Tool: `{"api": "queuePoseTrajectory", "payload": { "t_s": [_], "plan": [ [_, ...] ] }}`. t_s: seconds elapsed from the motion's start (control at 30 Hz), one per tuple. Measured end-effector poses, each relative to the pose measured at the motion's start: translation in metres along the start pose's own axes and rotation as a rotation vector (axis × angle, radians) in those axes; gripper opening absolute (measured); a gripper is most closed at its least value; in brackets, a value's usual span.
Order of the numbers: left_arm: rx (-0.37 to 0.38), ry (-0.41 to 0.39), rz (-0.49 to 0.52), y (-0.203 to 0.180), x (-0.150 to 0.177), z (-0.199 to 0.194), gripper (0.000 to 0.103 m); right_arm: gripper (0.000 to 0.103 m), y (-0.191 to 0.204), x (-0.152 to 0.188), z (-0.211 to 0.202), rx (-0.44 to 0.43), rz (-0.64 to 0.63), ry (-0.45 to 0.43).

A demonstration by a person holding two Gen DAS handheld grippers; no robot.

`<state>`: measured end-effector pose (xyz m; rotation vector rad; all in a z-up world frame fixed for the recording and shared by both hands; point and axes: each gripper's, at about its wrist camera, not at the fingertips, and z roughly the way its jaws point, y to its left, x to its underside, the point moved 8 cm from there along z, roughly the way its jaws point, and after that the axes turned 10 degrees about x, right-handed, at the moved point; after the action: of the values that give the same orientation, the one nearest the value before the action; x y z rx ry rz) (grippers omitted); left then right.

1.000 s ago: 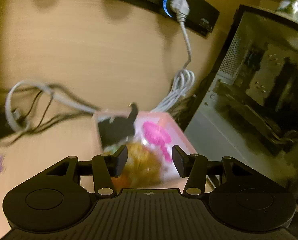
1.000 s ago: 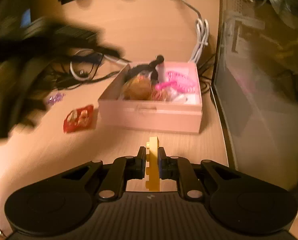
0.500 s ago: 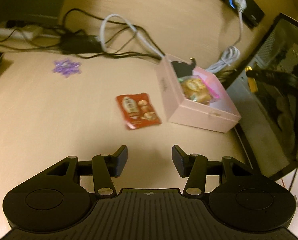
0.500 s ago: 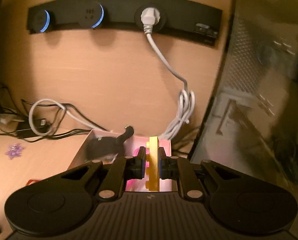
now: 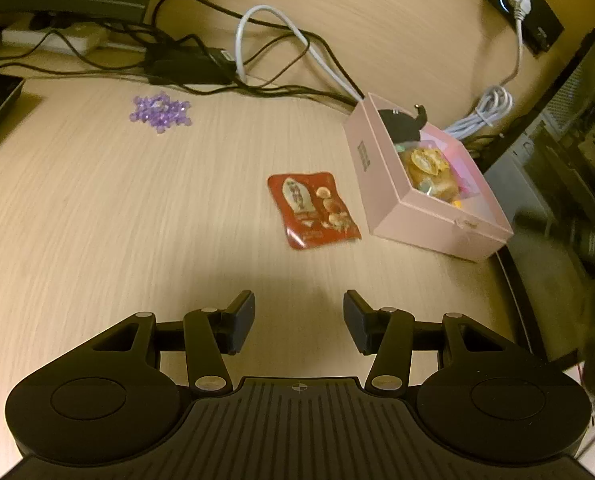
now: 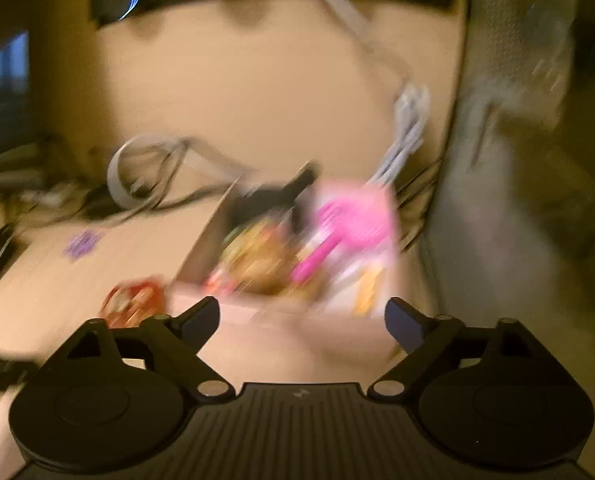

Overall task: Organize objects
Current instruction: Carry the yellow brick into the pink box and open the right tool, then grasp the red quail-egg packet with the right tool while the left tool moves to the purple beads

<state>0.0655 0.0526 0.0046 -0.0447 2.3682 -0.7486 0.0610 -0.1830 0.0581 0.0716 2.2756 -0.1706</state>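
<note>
Here the pale wood-grain desk (image 5: 97,220) fills the left wrist view, with the open pink cardboard box (image 5: 381,184) at centre right, its long axis running from upper left to lower right. Left of it lies a flat red snack packet (image 5: 311,210), lengthwise toward the frame's top; purple beads (image 5: 160,112) sit upper left. The left gripper (image 5: 298,320) hangs moderately parted, empty. The blurred right wrist view alone shows pink items and a yellow piece (image 6: 367,292) inside the box; the right gripper (image 6: 301,322) has just been opening, jaws wide, nothing between them.
</note>
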Motion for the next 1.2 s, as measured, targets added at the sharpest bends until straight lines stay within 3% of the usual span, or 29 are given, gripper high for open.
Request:
{"api": "queuePoseTrajectory", "payload": {
  "t_s": [0.13,0.3,0.47,0.57,0.73,0.83,1.03,1.2],
  "plan": [
    [-0.037,-0.036,0.003,0.006,-0.012,-0.006,0.053,0.097,0.050,0.028,0.005,-0.105,-0.058,0.039],
    [-0.118,-0.088,-0.016,0.032,-0.025,-0.031,0.053,0.095,0.115,0.022,0.023,-0.219,-0.068,0.016],
    [-0.162,-0.100,-0.032,0.059,-0.024,-0.062,0.053,0.091,0.168,0.006,0.056,-0.189,-0.120,-0.039],
    [-0.169,-0.107,-0.029,0.074,-0.024,-0.078,0.053,0.091,0.185,0.006,0.078,-0.140,-0.124,-0.016],
    [-0.163,-0.120,-0.022,0.094,-0.036,-0.081,0.053,0.091,0.180,0.017,0.102,-0.093,-0.076,0.073],
    [-0.173,-0.098,-0.011,0.103,-0.050,-0.064,0.053,0.073,0.174,0.021,0.096,-0.082,-0.062,0.080],
    [-0.170,-0.053,0.098,0.106,-0.104,-0.010,0.053,0.073,0.151,0.039,0.063,-0.091,-0.022,0.111],
    [-0.193,-0.068,0.099,0.119,-0.151,0.030,0.053,0.073,0.126,0.060,0.039,-0.038,-0.013,0.139]
  ]
}}
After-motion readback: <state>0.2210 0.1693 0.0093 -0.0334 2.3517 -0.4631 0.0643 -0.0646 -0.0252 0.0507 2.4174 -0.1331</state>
